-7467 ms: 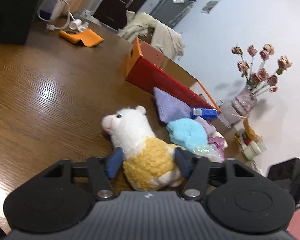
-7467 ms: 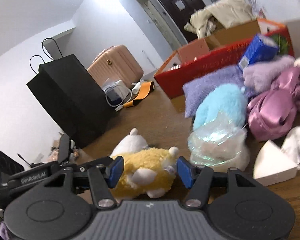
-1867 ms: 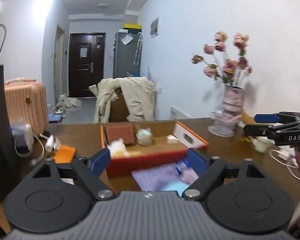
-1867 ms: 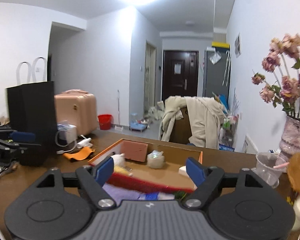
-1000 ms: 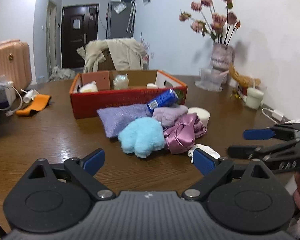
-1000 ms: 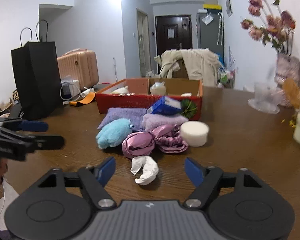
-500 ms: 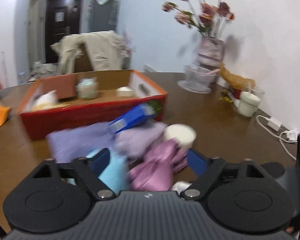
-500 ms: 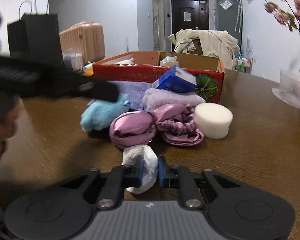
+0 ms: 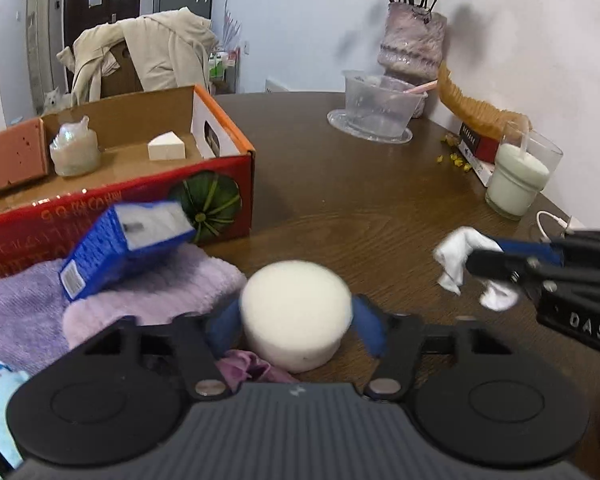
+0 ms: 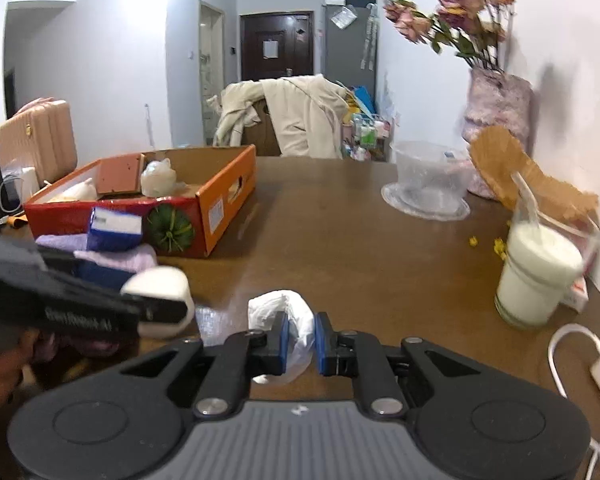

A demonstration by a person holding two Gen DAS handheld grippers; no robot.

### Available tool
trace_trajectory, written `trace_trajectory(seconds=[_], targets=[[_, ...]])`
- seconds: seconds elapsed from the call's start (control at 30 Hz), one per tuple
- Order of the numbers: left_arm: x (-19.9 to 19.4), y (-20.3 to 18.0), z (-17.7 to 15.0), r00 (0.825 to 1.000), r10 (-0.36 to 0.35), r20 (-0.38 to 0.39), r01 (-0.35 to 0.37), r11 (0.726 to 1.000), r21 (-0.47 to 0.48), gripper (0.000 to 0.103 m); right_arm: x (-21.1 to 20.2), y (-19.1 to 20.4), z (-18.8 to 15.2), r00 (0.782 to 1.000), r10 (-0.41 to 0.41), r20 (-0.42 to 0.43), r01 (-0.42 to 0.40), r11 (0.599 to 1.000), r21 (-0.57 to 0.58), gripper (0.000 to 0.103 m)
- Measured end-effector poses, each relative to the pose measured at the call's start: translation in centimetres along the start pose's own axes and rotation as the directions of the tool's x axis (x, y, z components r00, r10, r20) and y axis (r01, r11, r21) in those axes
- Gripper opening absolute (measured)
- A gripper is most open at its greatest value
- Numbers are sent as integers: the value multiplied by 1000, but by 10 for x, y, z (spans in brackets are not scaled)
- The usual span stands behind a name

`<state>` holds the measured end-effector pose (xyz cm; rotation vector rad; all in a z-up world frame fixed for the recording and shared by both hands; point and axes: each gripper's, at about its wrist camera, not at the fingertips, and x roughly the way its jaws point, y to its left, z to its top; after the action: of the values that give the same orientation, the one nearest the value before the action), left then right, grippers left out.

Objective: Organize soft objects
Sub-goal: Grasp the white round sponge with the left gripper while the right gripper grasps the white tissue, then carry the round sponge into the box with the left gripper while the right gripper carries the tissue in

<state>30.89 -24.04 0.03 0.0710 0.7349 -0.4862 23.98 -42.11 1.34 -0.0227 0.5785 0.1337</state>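
Low in the centre of the left wrist view, the left gripper (image 9: 296, 326) has its blue-padded jaws on either side of a round, cream-white foam sponge puck (image 9: 295, 312). The jaws have just been closing, and the pads sit right against the puck's curved sides; motion blur makes it hard to tell whether they press it. The puck is a short, thick cylinder with a flat top and soft matte surface, standing on the dark brown wooden desk (image 9: 364, 200).

Left of the puck lies a folded lilac fleece cloth (image 9: 148, 292), with a blue and white carton (image 9: 124, 244) tilted on top of it. Behind them, in the upper left of the frame, stands a red and orange cardboard box (image 9: 228, 128).

At the bottom centre of the right wrist view, the right gripper (image 10: 299, 338) has its jaws drawn close together, pinching a crumpled white plastic wad (image 10: 288, 312). The wad bulges above the pads and hangs a little below them; it looks thin, glossy and wrinkled. In the left wrist view the same wad (image 9: 460, 252) shows at the right edge of the frame, clear of the puck.

A glass of white liquid (image 10: 534, 276) stands at the right of the frame, near the wall.
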Motion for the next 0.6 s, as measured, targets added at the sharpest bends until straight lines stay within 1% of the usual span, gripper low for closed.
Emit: trace_trajectory(seconds=[0.1,0.2,0.33,0.43,0.5,0.6], targets=[[-5,2,1,1000,1,13,0,1000,-25,55,6,3,6,999,34,5,-34,999,-19,13],[-20,2,3,999,-2,45,4,999,-43,55,0,5,7,998,54,13,-53,998,-30,13],[-59,3,4,992,-19,122,25,999,-47,55,-13,16,10,996,75,39,-74,997,-36,13],[-100,18,-1,983,-33,182,45,997,-66,55,-23,28,12,992,112,59,-110,993,-30,13],[-125,35,-3,976,-15,219,36,995,-92,55,-28,38,15,985,155,76,-154,988,-21,13],[-147,62,-2,967,45,250,-16,993,-116,55,-26,55,24,973,210,95,-209,978,-11,13]])
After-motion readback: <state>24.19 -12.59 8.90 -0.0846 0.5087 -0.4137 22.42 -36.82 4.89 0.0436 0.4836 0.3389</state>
